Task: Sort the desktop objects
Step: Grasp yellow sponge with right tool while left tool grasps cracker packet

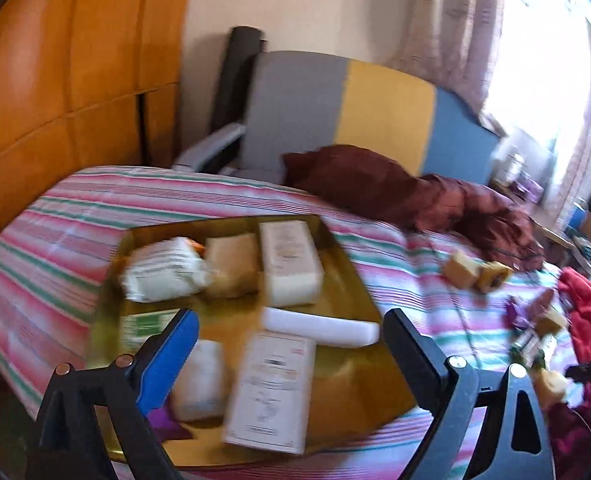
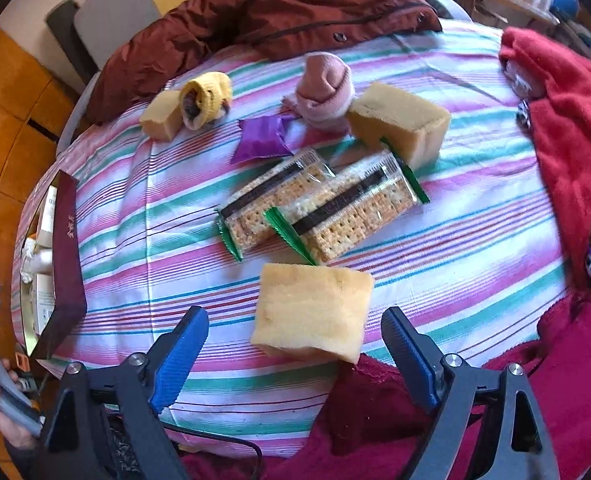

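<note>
My left gripper (image 1: 290, 317) hangs open over a gold-lined box (image 1: 347, 280) on the striped cloth, with nothing between its fingers. In the box lie a tall white carton (image 1: 291, 262), a tissue pack (image 1: 163, 270), a sponge (image 1: 233, 264), a flat white bar (image 1: 321, 326) and a printed white carton (image 1: 271, 388). My right gripper (image 2: 294, 314) points steeply down, open, its jaws on either side of a yellow sponge (image 2: 311, 312) without touching it. Beyond lie two cracker packs (image 2: 323, 204), a purple packet (image 2: 261, 138), a bigger sponge (image 2: 399, 124), a pink sock roll (image 2: 325, 88) and a yellow sock roll (image 2: 207, 98).
A dark red jacket (image 2: 279, 8) lies at the far edge of the cloth. A red fleece (image 2: 567, 140) lies along the right and a maroon cloth (image 2: 375, 408) under the right gripper. The box's dark red wall (image 2: 65, 264) stands at the left. A chair (image 1: 295, 112) and wooden cabinet (image 1: 55, 80) are behind.
</note>
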